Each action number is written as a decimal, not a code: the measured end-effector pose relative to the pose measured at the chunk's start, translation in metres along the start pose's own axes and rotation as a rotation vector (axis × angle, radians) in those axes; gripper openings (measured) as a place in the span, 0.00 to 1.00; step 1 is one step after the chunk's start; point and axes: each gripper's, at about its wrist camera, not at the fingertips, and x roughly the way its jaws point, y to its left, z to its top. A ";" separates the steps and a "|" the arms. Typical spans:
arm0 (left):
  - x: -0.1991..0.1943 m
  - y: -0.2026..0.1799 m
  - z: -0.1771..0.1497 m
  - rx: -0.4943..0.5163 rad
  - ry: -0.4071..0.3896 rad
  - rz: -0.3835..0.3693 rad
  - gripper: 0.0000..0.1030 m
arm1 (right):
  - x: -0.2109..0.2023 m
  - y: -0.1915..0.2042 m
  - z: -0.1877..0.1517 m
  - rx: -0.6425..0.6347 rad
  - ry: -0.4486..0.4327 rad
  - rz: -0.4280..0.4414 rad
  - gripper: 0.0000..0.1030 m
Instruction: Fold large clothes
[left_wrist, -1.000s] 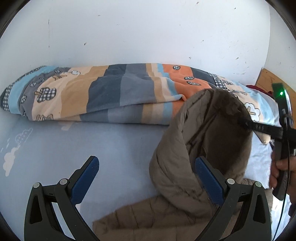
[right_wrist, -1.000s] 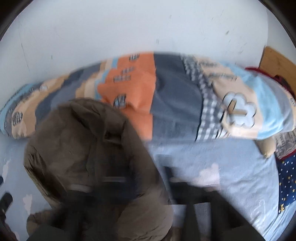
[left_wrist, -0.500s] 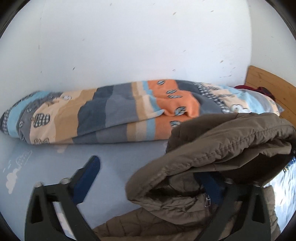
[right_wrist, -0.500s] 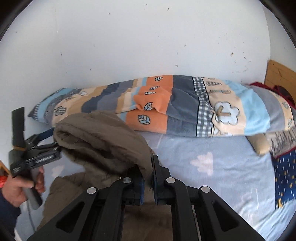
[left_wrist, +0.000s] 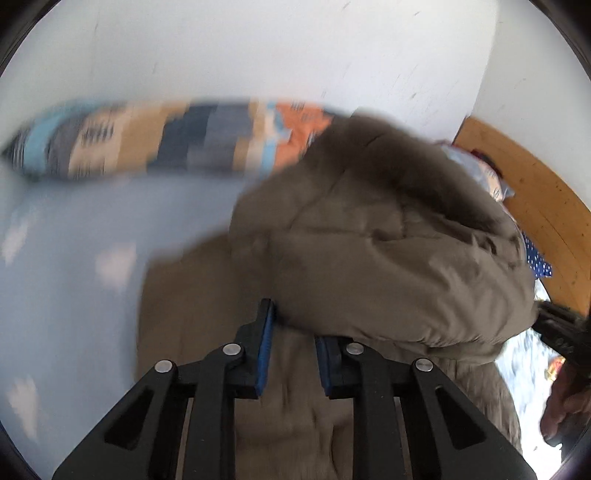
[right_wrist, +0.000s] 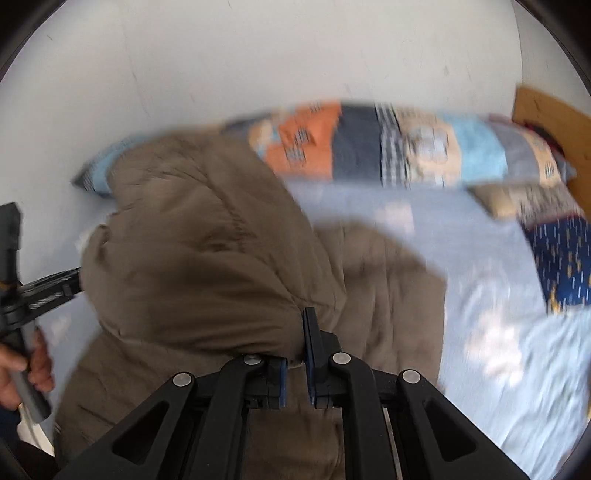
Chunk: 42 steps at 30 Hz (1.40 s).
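Observation:
A brown padded jacket (left_wrist: 388, 251) lies on the bed, its hood raised and bulging over the body. In the left wrist view my left gripper (left_wrist: 293, 332) has its jaws closing, with the hood's lower edge pinched between the blue pads (left_wrist: 265, 347). The right gripper (left_wrist: 557, 328) and a hand show at the right edge. In the right wrist view my right gripper (right_wrist: 295, 354) is shut on the jacket (right_wrist: 207, 251) at the hood's other side. The left gripper (right_wrist: 48, 295) reaches into the fabric from the left. Both views are blurred by motion.
A rolled patchwork quilt (left_wrist: 184, 140) lies along the white wall at the back. A wooden headboard (left_wrist: 535, 206) stands at the right, with a navy starred pillow (right_wrist: 565, 258) beside it. The pale blue sheet (left_wrist: 66, 295) with white clouds covers the mattress.
The left jaws went from wide open to nearly closed on the hood's edge. Both grippers swept across the bed, carrying the hood over the jacket's body.

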 end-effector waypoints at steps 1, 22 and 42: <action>0.008 0.005 -0.016 -0.035 0.038 0.019 0.21 | 0.012 -0.001 -0.011 0.011 0.022 -0.021 0.10; -0.016 0.010 -0.051 -0.106 -0.057 0.195 0.65 | -0.031 0.019 0.015 0.119 -0.053 0.035 0.36; 0.008 0.010 -0.032 -0.042 -0.027 0.175 0.70 | 0.090 0.076 0.033 0.100 0.087 0.126 0.37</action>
